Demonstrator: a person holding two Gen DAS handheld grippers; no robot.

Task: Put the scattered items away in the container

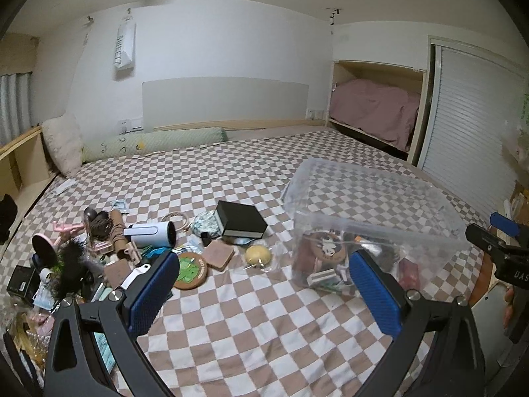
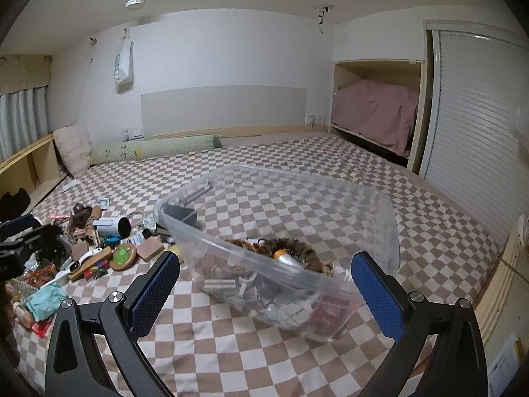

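A clear plastic container (image 1: 380,221) sits on the checkered bed, right of centre, with several small items inside. Left of it lie scattered things: a black box (image 1: 239,219), a white cylinder (image 1: 153,233), a green round coaster (image 1: 190,269), a brown square coaster (image 1: 218,254) and a yellow sponge in a bag (image 1: 258,254). My left gripper (image 1: 264,292) hangs open and empty above the blanket between the pile and the container. My right gripper (image 2: 266,292) is open and empty just in front of the container (image 2: 380,221), which holds a striped furry item (image 2: 294,248) and a red booklet (image 2: 330,311).
The checkered blanket (image 1: 231,330) covers the whole bed. A fluffy pillow (image 1: 62,145) and a green bolster (image 1: 155,144) lie at the headboard. A low wooden shelf (image 1: 20,158) runs along the left side. A slatted sliding door (image 1: 469,115) and a niche with pink bedding (image 1: 373,109) stand on the right.
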